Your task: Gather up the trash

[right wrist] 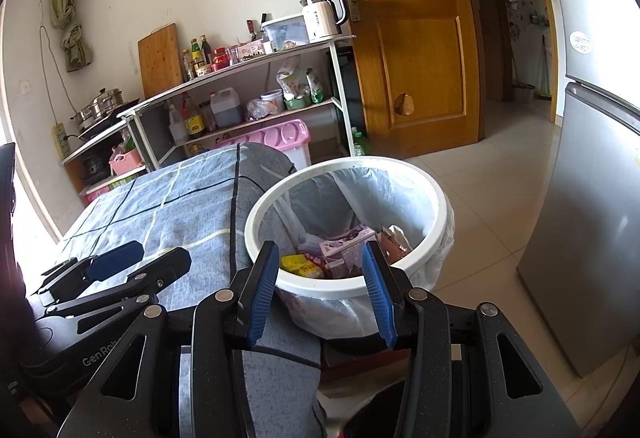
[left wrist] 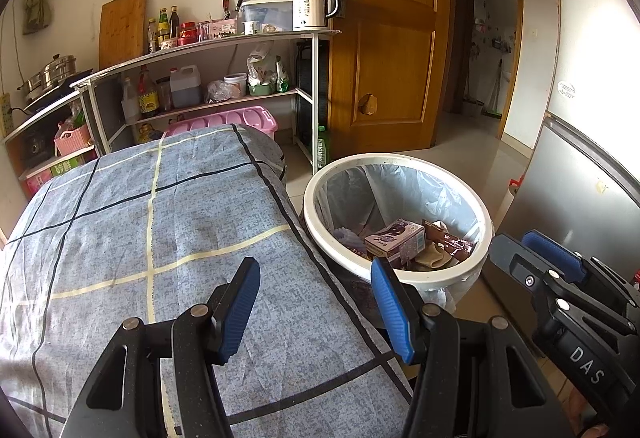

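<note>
Left gripper [left wrist: 316,312] over the checked blue tablecloth [left wrist: 160,238], blue pads apart, nothing between them. Right gripper [right wrist: 322,288] just short of the white trash bin [right wrist: 436,198], jaws likewise parted and empty. Inside the bag-lined bin, beside the table edge: purple carton [right wrist: 346,244], yellow wrapper [right wrist: 298,264], brown wrapper [left wrist: 452,238]; beyond, kitchen shelf [left wrist: 224,44] with white kettle [left wrist: 312,6].

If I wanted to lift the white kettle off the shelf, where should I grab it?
Probably by the kettle's black handle. It loops out on the door side with a gap behind it, so come from that side and close around it. The round body looks too wide and smooth.
</note>
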Motion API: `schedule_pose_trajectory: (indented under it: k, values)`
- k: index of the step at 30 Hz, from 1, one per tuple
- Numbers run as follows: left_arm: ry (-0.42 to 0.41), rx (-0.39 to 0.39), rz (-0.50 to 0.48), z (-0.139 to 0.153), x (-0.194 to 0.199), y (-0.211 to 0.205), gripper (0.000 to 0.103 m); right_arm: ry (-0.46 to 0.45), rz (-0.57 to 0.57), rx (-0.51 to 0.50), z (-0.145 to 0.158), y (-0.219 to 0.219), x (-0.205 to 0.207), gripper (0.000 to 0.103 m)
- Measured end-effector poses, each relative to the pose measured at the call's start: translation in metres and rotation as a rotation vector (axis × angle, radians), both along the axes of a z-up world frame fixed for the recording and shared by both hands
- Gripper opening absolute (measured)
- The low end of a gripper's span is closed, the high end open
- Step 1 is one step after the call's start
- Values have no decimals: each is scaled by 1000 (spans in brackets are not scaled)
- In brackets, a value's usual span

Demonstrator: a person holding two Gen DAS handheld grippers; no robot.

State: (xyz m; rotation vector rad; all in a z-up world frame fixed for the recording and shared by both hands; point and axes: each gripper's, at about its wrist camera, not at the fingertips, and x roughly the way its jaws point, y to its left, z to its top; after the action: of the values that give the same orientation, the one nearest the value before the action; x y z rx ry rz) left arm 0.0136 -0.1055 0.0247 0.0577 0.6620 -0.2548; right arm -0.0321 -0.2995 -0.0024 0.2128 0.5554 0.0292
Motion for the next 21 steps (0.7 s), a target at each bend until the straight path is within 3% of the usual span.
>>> schedule_pose_trajectory:
  k: [21]
  values:
    - [3,-1,-1,-1,0,1,57,1,1,1,-1,-1,0,44]
